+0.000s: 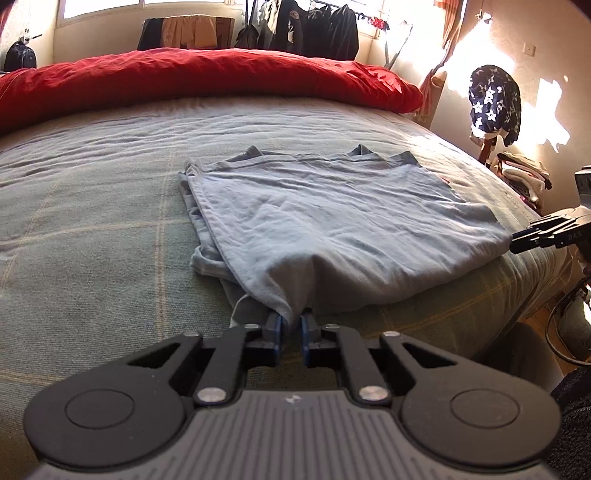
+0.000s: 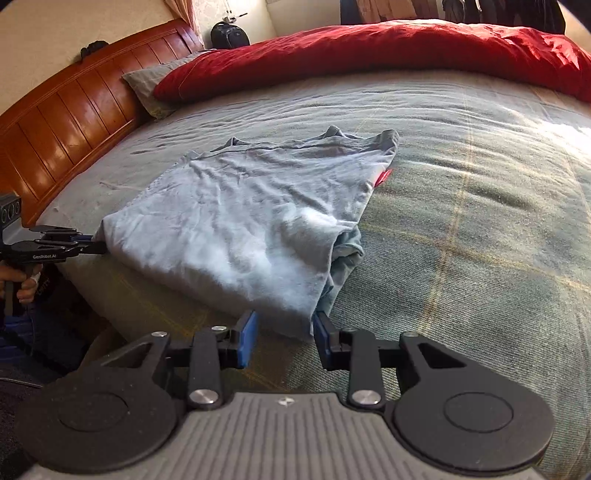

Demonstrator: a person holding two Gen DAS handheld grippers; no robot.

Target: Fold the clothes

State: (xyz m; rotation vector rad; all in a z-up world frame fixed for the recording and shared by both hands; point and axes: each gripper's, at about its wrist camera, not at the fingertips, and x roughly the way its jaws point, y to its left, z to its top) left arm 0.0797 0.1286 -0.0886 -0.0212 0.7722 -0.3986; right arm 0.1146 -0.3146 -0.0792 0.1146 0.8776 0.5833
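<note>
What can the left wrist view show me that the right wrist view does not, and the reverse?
Only the left wrist view shows the dark star-patterned cloth hung at the right and dark clothes on a rack. Only the right wrist view shows the brown wooden headboard and the grey pillow. Both show the light blue folded shirt on the green checked bedsheet, the red duvet, the left gripper shut on a shirt corner, and the right gripper open.

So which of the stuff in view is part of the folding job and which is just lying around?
Part of the job:
light blue T-shirt
left gripper, jaws clamped on its near corner
right gripper, jaws open at another corner

Just lying about:
red duvet
grey pillow
black backpack
star-print garment
hanging clothes
</note>
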